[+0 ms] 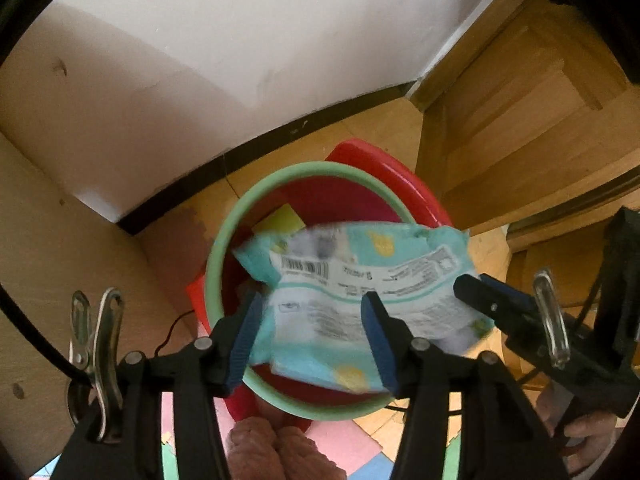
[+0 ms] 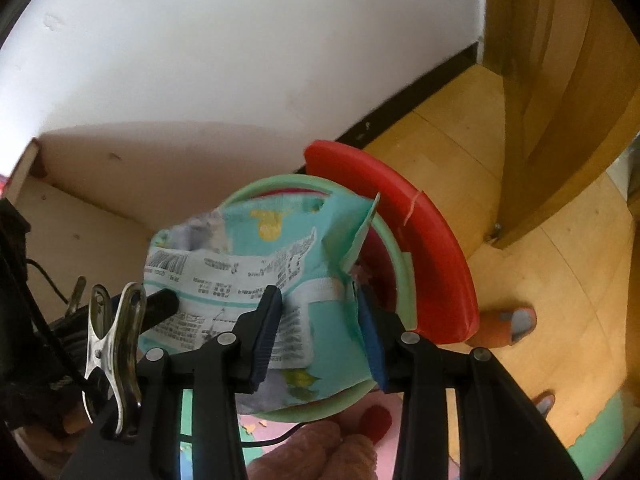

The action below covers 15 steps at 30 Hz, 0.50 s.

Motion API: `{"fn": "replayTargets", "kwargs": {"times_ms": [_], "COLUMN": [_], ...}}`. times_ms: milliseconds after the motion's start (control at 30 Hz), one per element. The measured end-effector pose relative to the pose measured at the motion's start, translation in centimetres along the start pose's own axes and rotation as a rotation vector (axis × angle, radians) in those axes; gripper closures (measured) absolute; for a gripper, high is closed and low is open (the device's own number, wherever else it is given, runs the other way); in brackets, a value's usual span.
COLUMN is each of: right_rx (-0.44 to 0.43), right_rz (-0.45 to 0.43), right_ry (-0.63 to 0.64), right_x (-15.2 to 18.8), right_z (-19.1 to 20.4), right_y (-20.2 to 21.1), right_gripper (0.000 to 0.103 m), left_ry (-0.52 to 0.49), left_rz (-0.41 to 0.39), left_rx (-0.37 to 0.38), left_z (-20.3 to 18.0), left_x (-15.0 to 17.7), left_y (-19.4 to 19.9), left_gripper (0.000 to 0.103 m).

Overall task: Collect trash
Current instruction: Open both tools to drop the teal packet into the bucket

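Observation:
A teal wipes packet (image 1: 360, 276) with a barcode hangs crumpled over the red bin with a green rim (image 1: 218, 264). My left gripper (image 1: 312, 298) straddles the packet's left part. Its jaws stand wide; the right finger crosses in front of the packet, and the pads do not seem to press on it. My right gripper (image 2: 318, 294) is shut on the packet's (image 2: 304, 248) right end, which bunches up against its right pad. That right gripper (image 1: 476, 286) also shows from the side in the left wrist view. A yellow-green scrap (image 1: 282, 220) lies inside the bin.
The bin's red lid (image 2: 404, 216) stands tilted up behind the rim. A wooden door (image 1: 520, 120) is at the right, a pale cabinet side (image 1: 48, 240) at the left. The person's feet (image 1: 280, 452), foam mats, an orange slipper (image 2: 508, 324) and a black cable lie below.

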State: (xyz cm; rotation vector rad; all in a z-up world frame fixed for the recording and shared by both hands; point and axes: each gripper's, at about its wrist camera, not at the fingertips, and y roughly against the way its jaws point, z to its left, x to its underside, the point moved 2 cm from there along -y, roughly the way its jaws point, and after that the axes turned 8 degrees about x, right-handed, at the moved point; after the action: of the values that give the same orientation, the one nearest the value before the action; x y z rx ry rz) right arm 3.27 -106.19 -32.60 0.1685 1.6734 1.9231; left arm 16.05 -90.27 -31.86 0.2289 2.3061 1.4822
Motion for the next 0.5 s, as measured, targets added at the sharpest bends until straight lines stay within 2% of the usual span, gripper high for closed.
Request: {"fn": "replayTargets", "kwargs": {"times_ms": [100, 267, 500], "right_rx": [0.008, 0.012, -0.025], "right_rz": [0.013, 0.014, 0.024], "right_ry": [-0.015, -0.007, -0.040], "right_x": [0.1, 0.2, 0.6], "right_z": [-0.4, -0.1, 0.2], "right_y": [-0.5, -0.1, 1.4], "right_gripper": [0.061, 0.061, 0.061], "left_ry": [-0.004, -0.001, -0.025], "left_rz": [0.010, 0.013, 0.019], "left_rx": [-0.011, 0.023, 0.045], "left_z": [0.1, -0.4, -2.7], "left_x": [-0.2, -0.7, -1.1], "left_y": [-0.1, -0.4, 0.4], "left_gripper": [0.048, 0.048, 0.048]}}
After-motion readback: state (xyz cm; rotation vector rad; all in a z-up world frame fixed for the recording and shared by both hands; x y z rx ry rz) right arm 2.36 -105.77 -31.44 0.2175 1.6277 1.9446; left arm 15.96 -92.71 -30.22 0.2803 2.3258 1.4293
